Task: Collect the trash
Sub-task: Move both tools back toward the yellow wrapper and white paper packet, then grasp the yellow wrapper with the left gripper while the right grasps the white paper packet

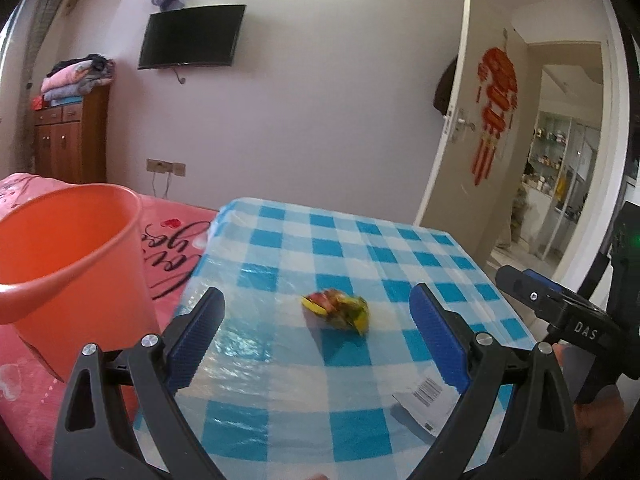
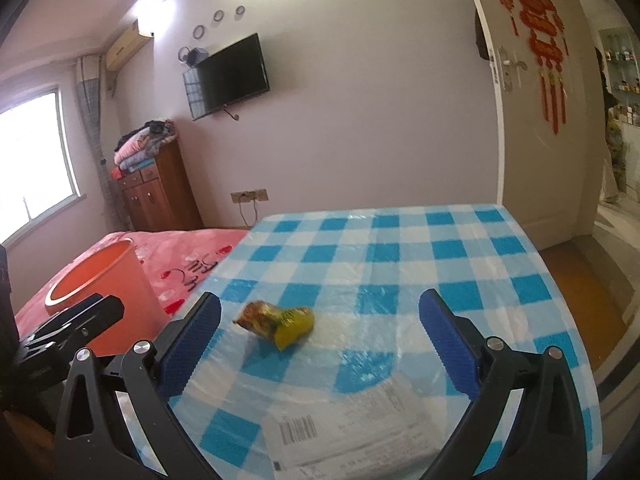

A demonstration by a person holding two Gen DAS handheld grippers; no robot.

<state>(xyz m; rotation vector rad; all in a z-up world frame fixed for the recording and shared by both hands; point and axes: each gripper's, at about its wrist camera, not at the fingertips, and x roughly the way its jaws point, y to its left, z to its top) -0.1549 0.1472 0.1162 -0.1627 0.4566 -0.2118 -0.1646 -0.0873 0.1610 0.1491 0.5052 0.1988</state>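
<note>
A crumpled yellow and red snack wrapper (image 1: pixel 337 309) lies on the blue-and-white checked table (image 1: pixel 360 248); it also shows in the right wrist view (image 2: pixel 276 320). A white plastic mailer with a barcode (image 2: pixel 344 436) lies near the table's front edge and shows partly in the left wrist view (image 1: pixel 424 404). An orange bucket (image 1: pixel 68 264) stands left of the table on the pink bed, also in the right wrist view (image 2: pixel 100 284). My left gripper (image 1: pixel 316 340) is open and empty, short of the wrapper. My right gripper (image 2: pixel 320 344) is open and empty above the mailer.
A pink bedspread (image 2: pixel 188 256) lies left of the table. A wooden cabinet (image 2: pixel 160 192) with folded clothes stands at the far wall under a wall TV (image 2: pixel 232 76). An open white door (image 1: pixel 448 128) is at the right. The right gripper's body (image 1: pixel 560 312) shows at the right edge.
</note>
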